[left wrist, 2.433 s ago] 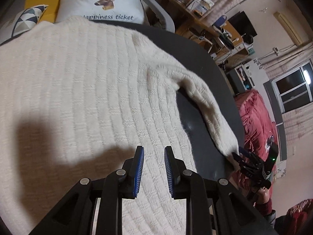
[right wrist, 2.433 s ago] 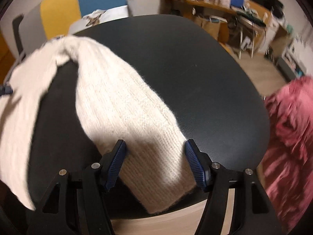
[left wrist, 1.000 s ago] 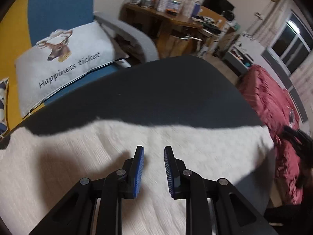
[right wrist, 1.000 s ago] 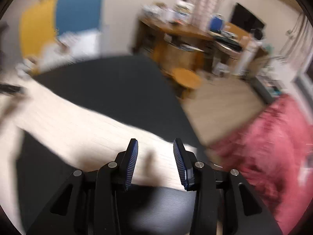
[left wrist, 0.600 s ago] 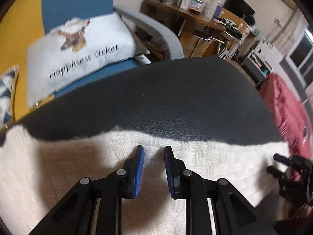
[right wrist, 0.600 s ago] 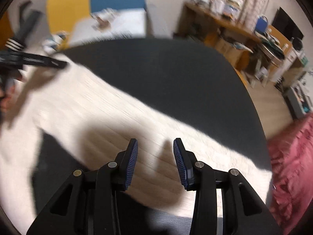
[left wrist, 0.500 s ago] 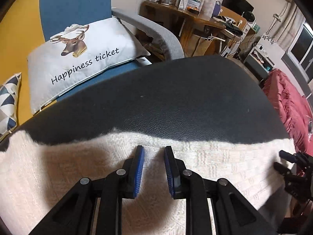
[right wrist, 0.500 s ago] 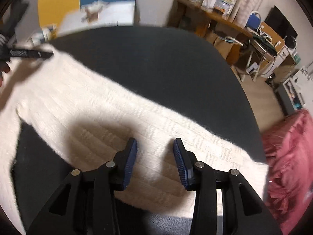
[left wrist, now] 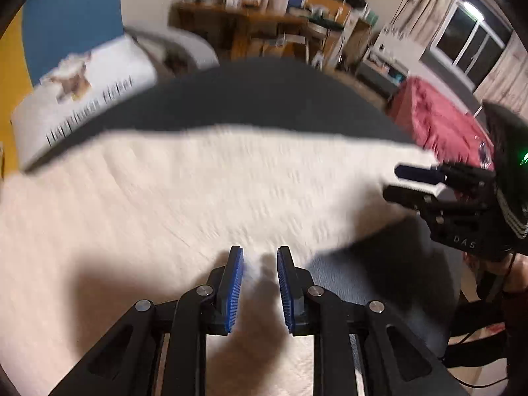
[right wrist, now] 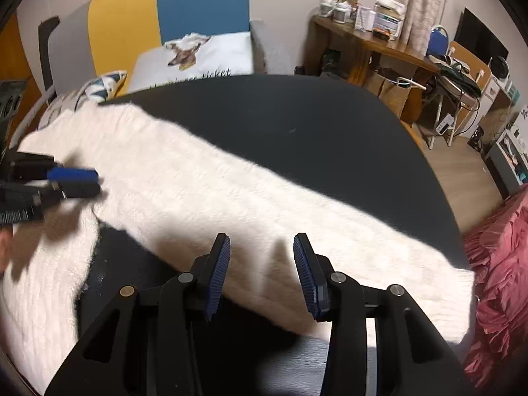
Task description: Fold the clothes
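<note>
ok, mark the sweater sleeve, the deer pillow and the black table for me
sweater sleeve (right wrist: 297, 217): right wrist view, mid-length of the sleeve.
deer pillow (right wrist: 214, 56): right wrist view, white cover beside the deer print.
black table (right wrist: 313, 125): right wrist view, bare top beyond the sleeve.

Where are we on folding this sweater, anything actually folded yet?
Early. Done: the sweater is spread on the black table, one sleeve stretched out straight. In hand: nothing; the right tool hovers open over that sleeve, the left tool open over the body. Left: no finished fold shows, so sleeves and body all remain.
</note>
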